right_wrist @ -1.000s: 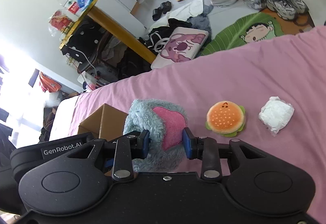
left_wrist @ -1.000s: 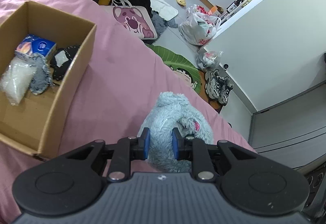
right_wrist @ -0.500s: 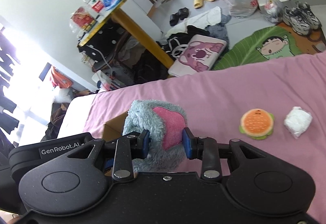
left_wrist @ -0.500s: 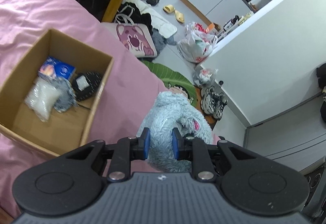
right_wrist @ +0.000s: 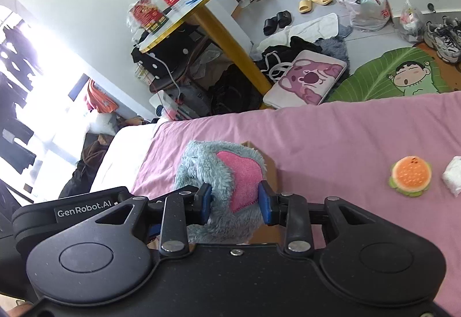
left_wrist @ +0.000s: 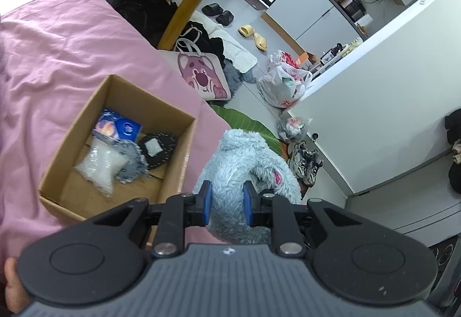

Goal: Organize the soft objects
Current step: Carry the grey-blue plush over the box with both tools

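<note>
Blue-grey plush (left_wrist: pixel 242 161) (both tools clamped) above cardboard box (left_wrist: pixel 184 155) rim.

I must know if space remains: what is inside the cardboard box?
The cardboard box holds a blue packet, a clear plastic bag, a grey fuzzy piece and a dark round item. Its near right corner is hidden behind the left hand-held gripper.

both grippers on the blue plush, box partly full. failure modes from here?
1. The blue plush toy looks bulky beside the cardboard box; it may catch the rim or ride over the contents.
2. The left gripper and right gripper pinch mostly fur; uneven release could drop it outside the box.
</note>
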A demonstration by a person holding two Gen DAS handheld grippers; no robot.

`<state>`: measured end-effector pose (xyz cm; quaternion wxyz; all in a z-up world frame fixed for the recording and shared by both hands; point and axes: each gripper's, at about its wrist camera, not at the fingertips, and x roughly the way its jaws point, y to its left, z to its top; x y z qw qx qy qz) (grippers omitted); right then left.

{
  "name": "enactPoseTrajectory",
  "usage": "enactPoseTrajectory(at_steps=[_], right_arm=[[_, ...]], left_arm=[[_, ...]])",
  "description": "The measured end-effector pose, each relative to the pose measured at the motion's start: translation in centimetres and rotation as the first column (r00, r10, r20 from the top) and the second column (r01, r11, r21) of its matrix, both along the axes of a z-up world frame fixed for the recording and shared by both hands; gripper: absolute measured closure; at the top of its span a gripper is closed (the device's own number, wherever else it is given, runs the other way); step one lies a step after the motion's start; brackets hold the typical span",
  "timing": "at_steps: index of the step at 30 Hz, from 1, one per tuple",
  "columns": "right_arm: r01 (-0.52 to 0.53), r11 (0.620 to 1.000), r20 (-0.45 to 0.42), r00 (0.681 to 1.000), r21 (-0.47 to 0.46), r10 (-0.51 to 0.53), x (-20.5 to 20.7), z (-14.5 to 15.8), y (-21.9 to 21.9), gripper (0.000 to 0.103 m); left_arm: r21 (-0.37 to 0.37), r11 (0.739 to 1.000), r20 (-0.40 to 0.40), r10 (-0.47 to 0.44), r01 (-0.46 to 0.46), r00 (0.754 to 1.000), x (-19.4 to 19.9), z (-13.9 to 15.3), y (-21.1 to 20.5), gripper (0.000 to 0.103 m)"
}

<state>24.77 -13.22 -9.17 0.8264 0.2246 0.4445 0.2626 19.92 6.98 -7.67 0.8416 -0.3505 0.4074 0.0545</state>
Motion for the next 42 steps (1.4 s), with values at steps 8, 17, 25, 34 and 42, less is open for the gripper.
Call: enactPoseTrajectory(at_steps=[8,17,25,34,42], right_arm=[[-0.026,0.999,-0.010,1.000,-0.023,0.026,-0.8,0.0,2.7,0.070],[-0.035,0.996,-0.021,0.999,-0.079,0.033,-1.0,-0.4,5.3,0.067],[-0.052,0.988,-0.059,0.997,-0.148,0.043,-1.0,-2.0,7.3,0.067],[-0.071,0.975,-0.079,0.995,-0.212,0.055,-1.2,-3.3,9.3,0.066],[-0.071,0.964,-0.076,0.996,-0.257,0.054,-1.1,-3.7,9.8,0.064]], left_arm=[[-0.033,0.999,-0.007,0.039,-0.039,0.999,-1.3,-0.7,2.9,0.082],[-0.079,0.994,-0.018,0.079,-0.081,0.997,-1.7,-2.6,5.2,0.082],[-0.141,0.985,-0.069,0.096,-0.105,0.993,-1.5,-6.3,7.0,0.082],[-0.133,0.984,-0.116,0.102,-0.118,0.988,-1.3,-8.1,8.4,0.084],[-0.134,0.984,-0.189,0.089,-0.116,0.978,-0.4,-9.9,8.3,0.086]])
